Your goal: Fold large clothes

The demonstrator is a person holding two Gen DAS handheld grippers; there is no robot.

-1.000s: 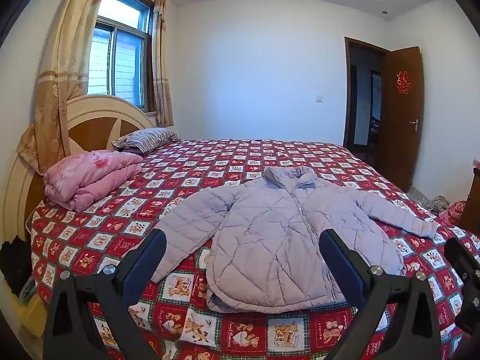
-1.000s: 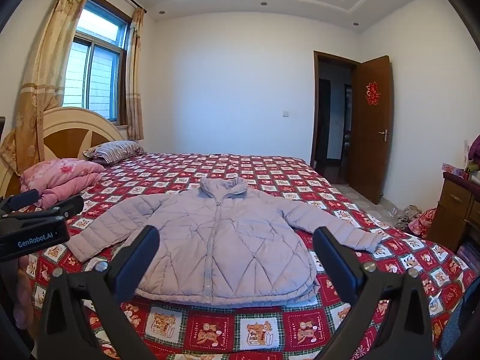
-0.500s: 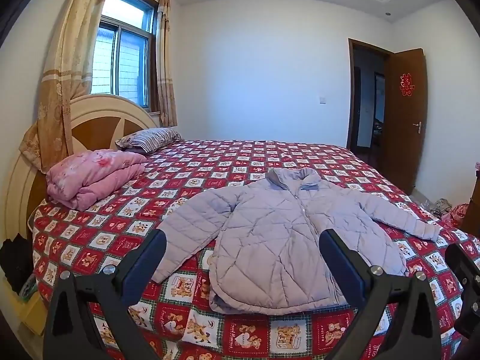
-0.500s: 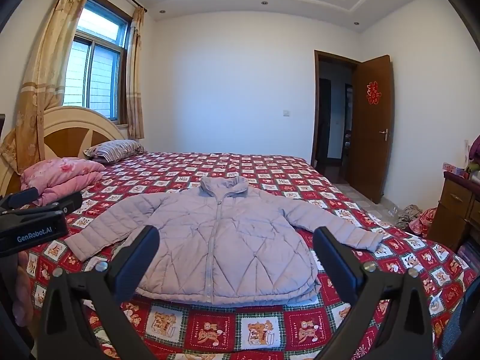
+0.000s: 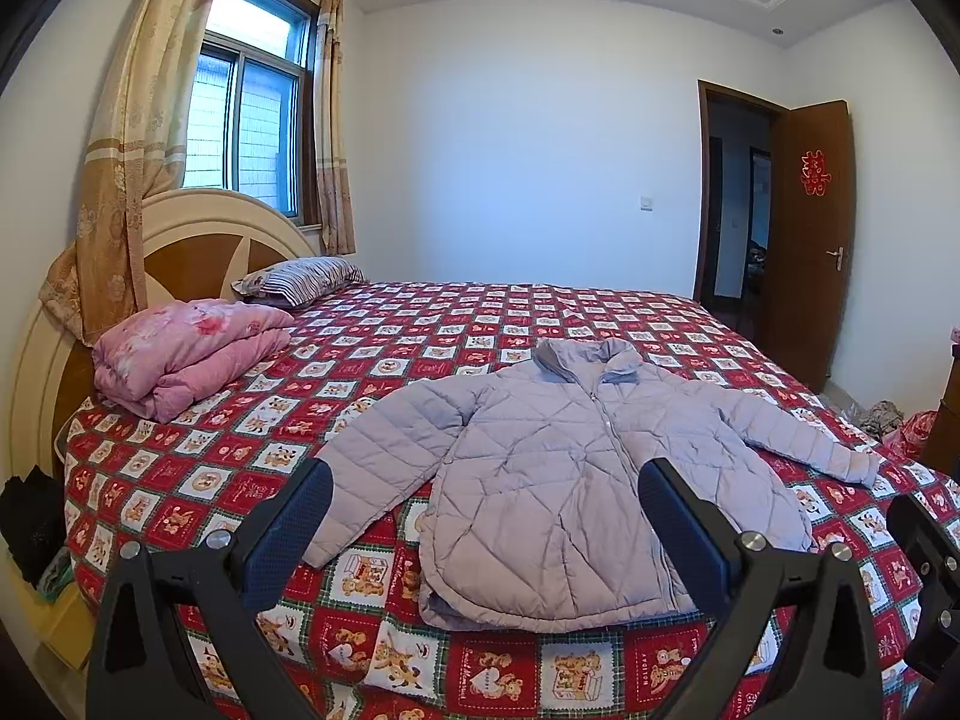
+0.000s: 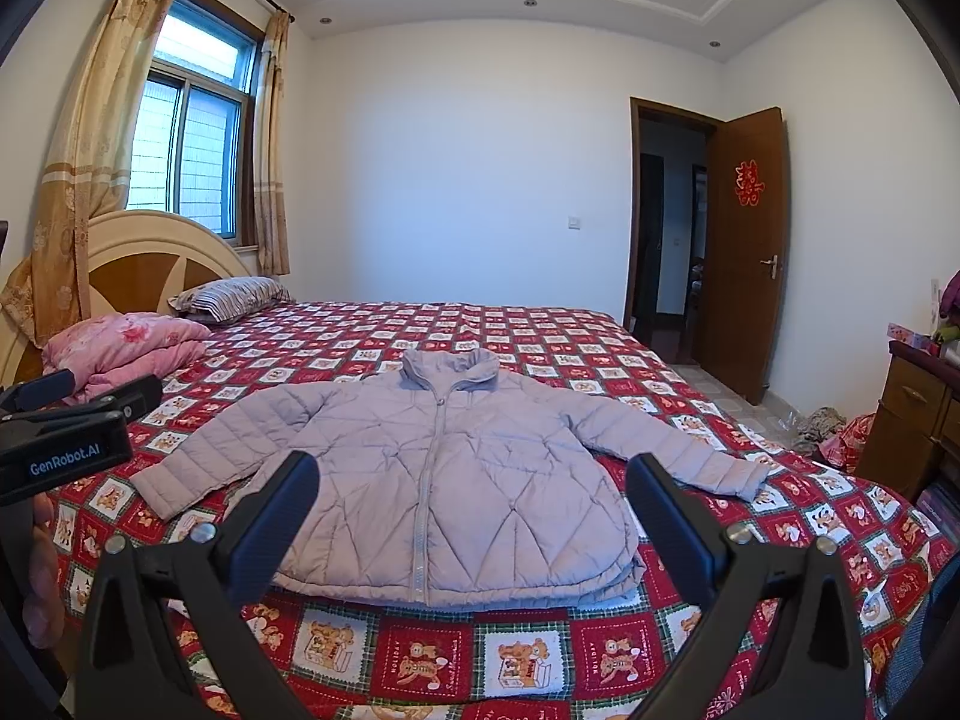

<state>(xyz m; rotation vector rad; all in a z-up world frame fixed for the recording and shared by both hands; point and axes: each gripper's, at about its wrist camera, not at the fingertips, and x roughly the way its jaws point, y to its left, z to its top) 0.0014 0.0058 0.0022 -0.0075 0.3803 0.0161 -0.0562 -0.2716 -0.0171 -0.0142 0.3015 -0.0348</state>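
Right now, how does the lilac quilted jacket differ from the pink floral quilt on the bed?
The lilac quilted jacket lies spread flat, sleeves out, near the foot-side edge; the pink floral quilt is folded into a thick bundle by the headboard. The jacket is plain, the quilt patterned. Both rest on the red checked bedspread.

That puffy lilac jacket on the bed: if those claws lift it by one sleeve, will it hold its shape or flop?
The jacket would probably flop: its sleeves lie limp and flat on the bedspread. The quilted, puffy panels suggest it is light for its bulk. Its smooth shell may be a bit slippery, so a pinch on a sleeve cuff might slide.
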